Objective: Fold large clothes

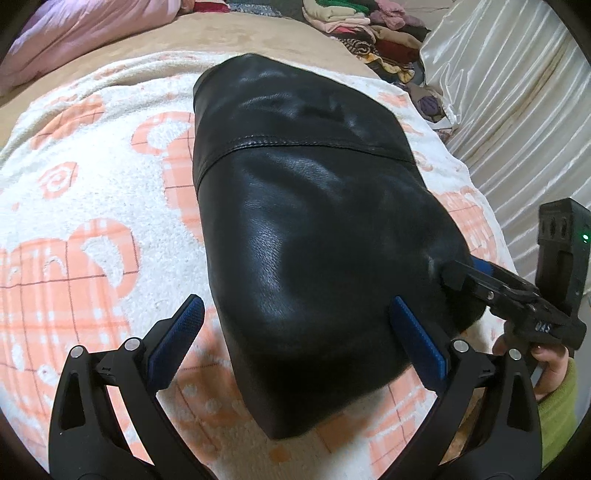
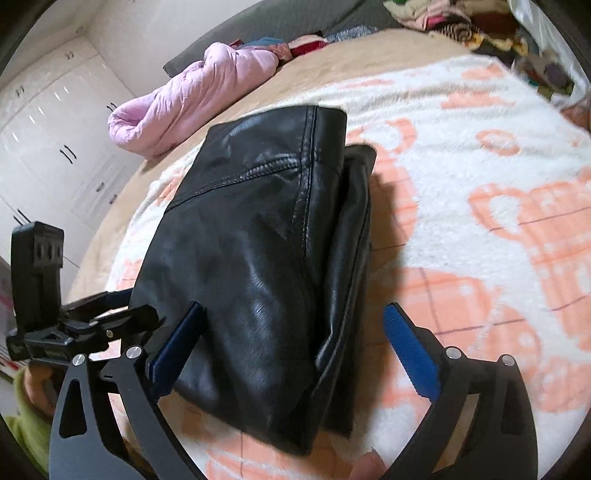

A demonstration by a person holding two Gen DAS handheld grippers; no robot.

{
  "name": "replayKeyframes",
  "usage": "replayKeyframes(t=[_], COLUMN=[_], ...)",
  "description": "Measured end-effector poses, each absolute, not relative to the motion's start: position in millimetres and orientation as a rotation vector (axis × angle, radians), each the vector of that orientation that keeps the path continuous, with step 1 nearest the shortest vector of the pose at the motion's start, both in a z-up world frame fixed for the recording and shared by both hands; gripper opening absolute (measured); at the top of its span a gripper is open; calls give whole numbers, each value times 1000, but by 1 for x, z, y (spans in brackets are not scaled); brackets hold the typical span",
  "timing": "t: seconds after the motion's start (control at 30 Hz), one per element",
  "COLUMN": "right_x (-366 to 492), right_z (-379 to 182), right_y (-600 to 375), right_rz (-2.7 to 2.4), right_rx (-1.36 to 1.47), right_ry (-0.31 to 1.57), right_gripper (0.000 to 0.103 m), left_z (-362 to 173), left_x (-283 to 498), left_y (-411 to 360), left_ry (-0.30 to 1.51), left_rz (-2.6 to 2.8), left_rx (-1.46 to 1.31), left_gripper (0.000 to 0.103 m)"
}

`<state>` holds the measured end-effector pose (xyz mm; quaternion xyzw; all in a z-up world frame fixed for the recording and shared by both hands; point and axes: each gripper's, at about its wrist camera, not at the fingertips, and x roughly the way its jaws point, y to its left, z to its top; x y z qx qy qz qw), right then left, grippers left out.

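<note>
A black leather garment (image 1: 310,236) lies folded into a narrow bundle on a white and orange patterned blanket (image 1: 85,206). It also shows in the right wrist view (image 2: 258,258), with a seam and a folded-under layer along its right side. My left gripper (image 1: 295,314) is open, its blue pads either side of the bundle's near end. My right gripper (image 2: 295,321) is open over the bundle's near right edge. In the left wrist view the right gripper's fingertips (image 1: 458,277) touch the bundle's right side.
A pink quilt (image 2: 192,99) lies at the far side of the bed. A pile of mixed clothes (image 1: 369,26) sits at the back right, next to a pale satin cover (image 1: 517,92). White wardrobe doors (image 2: 62,122) stand at the left.
</note>
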<state>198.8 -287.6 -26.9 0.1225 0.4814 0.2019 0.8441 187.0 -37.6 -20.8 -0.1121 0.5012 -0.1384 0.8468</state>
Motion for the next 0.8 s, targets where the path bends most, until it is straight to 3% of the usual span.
replayKeyframes(t=[0.4, 0.8], right_x=[113, 49], right_z=[28, 8], right_y=[-276, -273], right_rz=[352, 307], right_rx=[104, 48], right_ry=[753, 756], right_gripper=[99, 99], left_z=[13, -2], left_x=[124, 71], left_y=[-34, -23], left_ry=[899, 868], left_rz=[-236, -193], left_rx=[-165, -167], left_gripper=[94, 94])
